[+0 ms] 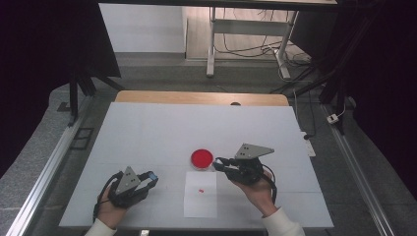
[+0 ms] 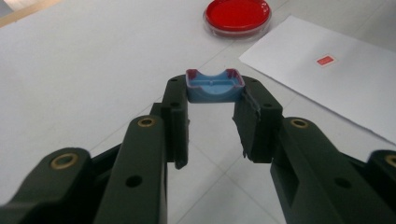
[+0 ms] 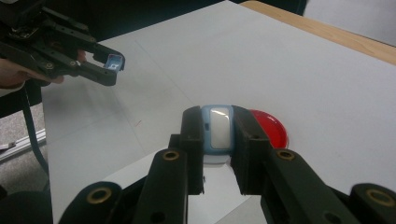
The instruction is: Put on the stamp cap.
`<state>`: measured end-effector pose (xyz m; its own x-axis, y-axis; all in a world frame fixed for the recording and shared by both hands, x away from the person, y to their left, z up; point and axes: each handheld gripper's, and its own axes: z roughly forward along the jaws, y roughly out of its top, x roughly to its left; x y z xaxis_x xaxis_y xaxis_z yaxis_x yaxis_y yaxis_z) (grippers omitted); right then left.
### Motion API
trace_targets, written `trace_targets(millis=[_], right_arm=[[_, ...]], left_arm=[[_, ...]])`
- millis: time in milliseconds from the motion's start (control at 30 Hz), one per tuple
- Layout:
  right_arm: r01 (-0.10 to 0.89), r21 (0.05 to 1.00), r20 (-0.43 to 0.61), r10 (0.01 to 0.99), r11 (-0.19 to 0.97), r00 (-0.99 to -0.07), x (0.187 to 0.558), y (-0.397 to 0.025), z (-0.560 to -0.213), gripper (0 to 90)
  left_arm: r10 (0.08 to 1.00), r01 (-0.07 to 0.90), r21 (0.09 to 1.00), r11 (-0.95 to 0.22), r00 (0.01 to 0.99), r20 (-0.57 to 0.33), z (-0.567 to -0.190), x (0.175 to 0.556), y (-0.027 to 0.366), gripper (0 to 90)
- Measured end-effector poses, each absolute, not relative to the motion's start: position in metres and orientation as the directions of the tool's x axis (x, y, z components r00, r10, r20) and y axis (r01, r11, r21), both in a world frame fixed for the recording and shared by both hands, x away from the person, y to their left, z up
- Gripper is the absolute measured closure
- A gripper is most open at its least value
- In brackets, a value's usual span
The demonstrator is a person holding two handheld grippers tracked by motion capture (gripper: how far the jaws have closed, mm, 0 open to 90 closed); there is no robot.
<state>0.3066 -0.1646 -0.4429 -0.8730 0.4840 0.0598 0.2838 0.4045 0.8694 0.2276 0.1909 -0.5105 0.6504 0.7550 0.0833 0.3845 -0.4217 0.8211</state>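
- No brand or readable writing shows; the sheet of white paper (image 1: 200,194) bears one small red mark (image 1: 201,190), too small to read, seen again as a red rectangle in the left gripper view.
- The left tongs (image 1: 150,178) are clamped on a blue cap (image 2: 214,86), a small open-topped piece with a reddish rim, gripped at the jaw tips above the counter (image 1: 147,132).
- The right tongs (image 1: 220,163) are clamped on a light blue case (image 3: 216,130) with a pale, glossy window on its face, held just beside the red dish (image 1: 202,158).
- The left gripper view shows the hollow inside of the blue cap; the right gripper view shows the left tongs from the side, off at its upper left, with the cap at the tips.
- The high view shows the two tongs well apart, the paper between them and the red dish just beyond the paper's far edge.
- The counter is white with faint seams and a wooden strip along its far edge; beyond stand a table frame, loose cables and a grey floor.
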Motion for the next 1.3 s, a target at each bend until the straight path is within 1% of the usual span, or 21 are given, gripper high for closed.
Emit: trace_targets(millis=[200, 600, 1000, 1300], right_arm=[[0.284, 0.868, 0.059, 0.482, 0.408, -0.874, 0.306, -0.164, -0.444, 75.0], [0.282, 0.868, 0.058, 0.481, 0.408, -0.875, 0.306, -0.163, -0.444, 75.0], [0.287, 0.873, 0.066, 0.485, 0.396, -0.872, 0.305, -0.163, -0.443, 75.0], [0.289, 0.871, 0.067, 0.487, 0.397, -0.871, 0.306, -0.163, -0.445, 75.0]], left_arm=[[0.736, 0.367, 0.82, -0.439, 0.671, 0.094, -0.509, 0.23, 0.179, 65.8], [0.727, 0.356, 0.82, -0.448, 0.679, 0.102, -0.507, 0.234, 0.17, 65.8], [0.683, 0.321, 0.81, -0.491, 0.719, 0.129, -0.502, 0.242, 0.147, 65.8], [0.665, 0.308, 0.809, -0.501, 0.735, 0.132, -0.499, 0.249, 0.13, 65.8]])
